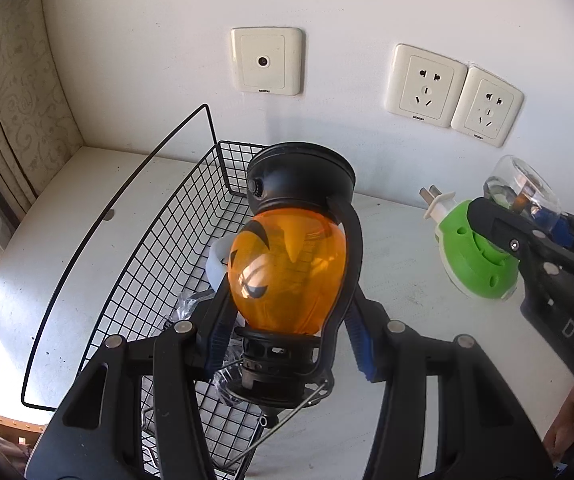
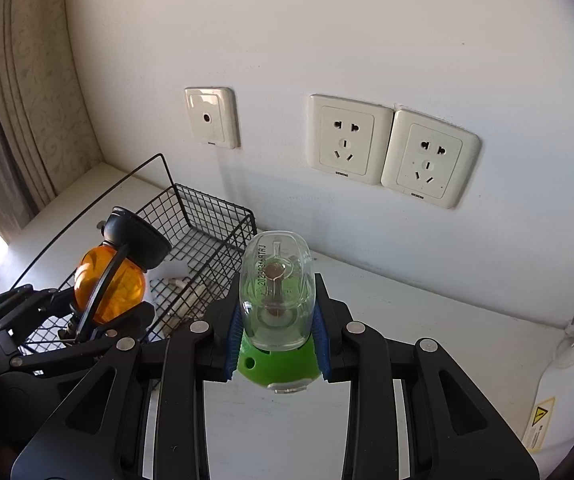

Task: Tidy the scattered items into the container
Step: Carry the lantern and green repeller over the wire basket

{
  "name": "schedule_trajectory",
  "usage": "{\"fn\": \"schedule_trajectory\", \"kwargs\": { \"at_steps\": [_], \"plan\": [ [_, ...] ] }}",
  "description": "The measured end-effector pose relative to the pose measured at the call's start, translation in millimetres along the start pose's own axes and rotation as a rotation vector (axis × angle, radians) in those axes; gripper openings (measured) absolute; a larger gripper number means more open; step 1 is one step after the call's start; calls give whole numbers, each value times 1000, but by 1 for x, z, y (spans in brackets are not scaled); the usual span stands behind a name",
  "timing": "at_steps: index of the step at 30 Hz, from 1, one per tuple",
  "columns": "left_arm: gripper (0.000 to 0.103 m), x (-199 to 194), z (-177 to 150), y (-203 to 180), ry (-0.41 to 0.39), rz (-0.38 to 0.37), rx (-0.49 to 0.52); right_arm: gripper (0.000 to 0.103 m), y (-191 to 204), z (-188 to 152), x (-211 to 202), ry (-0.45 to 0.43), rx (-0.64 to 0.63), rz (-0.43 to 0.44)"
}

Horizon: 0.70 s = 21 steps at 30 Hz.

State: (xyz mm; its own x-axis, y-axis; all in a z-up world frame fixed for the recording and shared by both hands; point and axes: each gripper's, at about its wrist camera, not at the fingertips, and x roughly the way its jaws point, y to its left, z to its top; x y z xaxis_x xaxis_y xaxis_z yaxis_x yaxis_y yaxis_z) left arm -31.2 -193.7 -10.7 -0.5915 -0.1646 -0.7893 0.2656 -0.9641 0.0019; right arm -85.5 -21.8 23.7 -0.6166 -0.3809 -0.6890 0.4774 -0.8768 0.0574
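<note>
The left gripper (image 1: 287, 312) has its fingers clamped on the orange lantern (image 1: 287, 276), held above the near end of the wire basket (image 1: 175, 240), long axis pointing away, black base toward the far wall. At right, the right gripper (image 2: 277, 328) squeezes the green plug-in vaporizer (image 2: 275, 368) over the white desk (image 2: 427, 320), its clear bottle (image 2: 275, 280) aimed away toward the wall sockets (image 2: 387, 152).
</note>
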Motion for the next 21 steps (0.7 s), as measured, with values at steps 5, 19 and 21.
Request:
{"fn": "schedule_trajectory", "kwargs": {
  "at_steps": [5,19,21],
  "plan": [
    [46,-1,-3,11,4,17,-22,30,12,2,4,3,-28,24],
    [46,-1,-9,40,13,56,-76,30,39,8,14,9,-74,71],
    [46,-1,-10,44,14,62,-86,30,44,9,15,12,-83,78]
  ]
}}
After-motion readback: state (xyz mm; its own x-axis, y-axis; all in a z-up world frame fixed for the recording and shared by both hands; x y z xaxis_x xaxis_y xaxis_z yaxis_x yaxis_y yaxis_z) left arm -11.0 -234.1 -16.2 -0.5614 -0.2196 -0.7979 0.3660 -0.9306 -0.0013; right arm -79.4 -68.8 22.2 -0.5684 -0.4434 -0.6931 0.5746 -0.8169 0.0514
